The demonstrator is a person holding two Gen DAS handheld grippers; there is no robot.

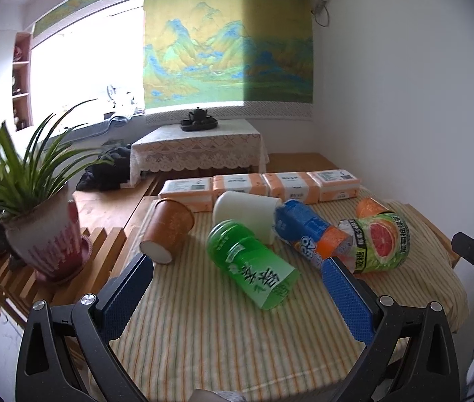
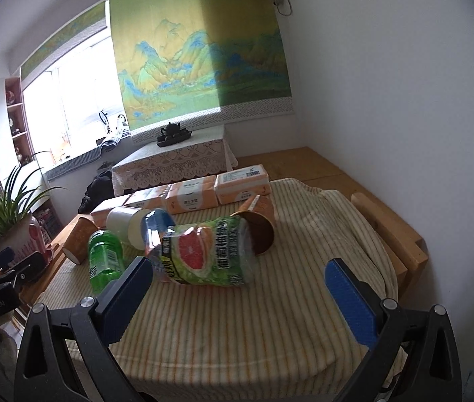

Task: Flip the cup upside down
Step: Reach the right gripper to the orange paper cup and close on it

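Observation:
Three paper cups lie on their sides on the striped cloth (image 1: 223,335). A brown cup (image 1: 166,232) lies at the left, its white base toward me; it also shows in the right wrist view (image 2: 78,239). A white cup (image 1: 245,214) lies in the middle, also in the right wrist view (image 2: 126,224). An orange cup (image 2: 257,231) lies at the right behind the grapefruit bottle, its mouth toward the right camera; in the left view only its end (image 1: 369,207) shows. My left gripper (image 1: 237,268) is open and empty, above the green bottle. My right gripper (image 2: 238,269) is open and empty, near the grapefruit bottle.
A green bottle (image 1: 253,264), a blue-and-orange bottle (image 1: 307,231) and a grapefruit-label bottle (image 1: 379,243) lie among the cups. Several tissue packs (image 1: 260,186) line the far edge. A potted plant (image 1: 43,231) stands on the slatted rack at the left. The wooden frame edge (image 2: 404,234) runs on the right.

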